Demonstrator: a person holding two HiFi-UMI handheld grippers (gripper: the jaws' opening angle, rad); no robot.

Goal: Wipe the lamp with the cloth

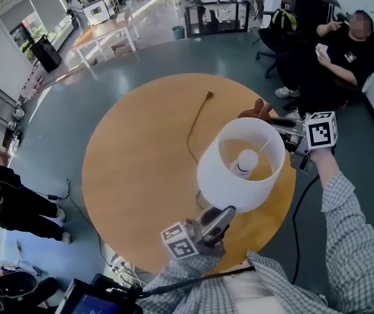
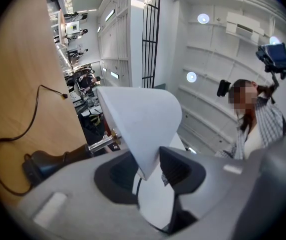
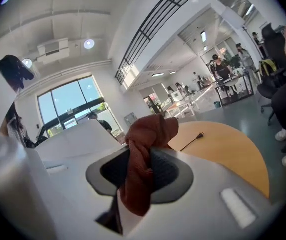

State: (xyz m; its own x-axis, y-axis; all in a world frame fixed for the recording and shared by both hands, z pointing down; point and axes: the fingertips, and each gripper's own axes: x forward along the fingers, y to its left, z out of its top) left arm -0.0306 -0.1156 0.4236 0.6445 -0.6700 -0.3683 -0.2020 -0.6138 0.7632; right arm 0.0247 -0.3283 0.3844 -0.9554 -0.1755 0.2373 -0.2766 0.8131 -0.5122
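Observation:
A lamp with a white shade [image 1: 239,169] stands on the near right part of a round wooden table [image 1: 141,156]. My left gripper [image 1: 216,222] reaches up from below and is shut on the shade's lower rim [image 2: 140,119], which runs between the jaws of the left gripper [image 2: 150,169]. The lamp's dark base [image 2: 42,164] and cord [image 2: 27,129] show beyond it. My right gripper [image 1: 275,123] is at the shade's far right side, shut on a bunched reddish-brown cloth [image 1: 257,112]. In the right gripper view the cloth [image 3: 143,154] hangs out of the right gripper [image 3: 140,166], and the shade [image 3: 77,139] lies just left of it.
The lamp's cord [image 1: 196,120] trails across the table to its plug [image 1: 209,95] near the far edge. A person sits on a chair [image 1: 337,51] beyond the table at the right, another person [image 1: 3,195] stands at the left. Work tables [image 1: 105,31] stand far back.

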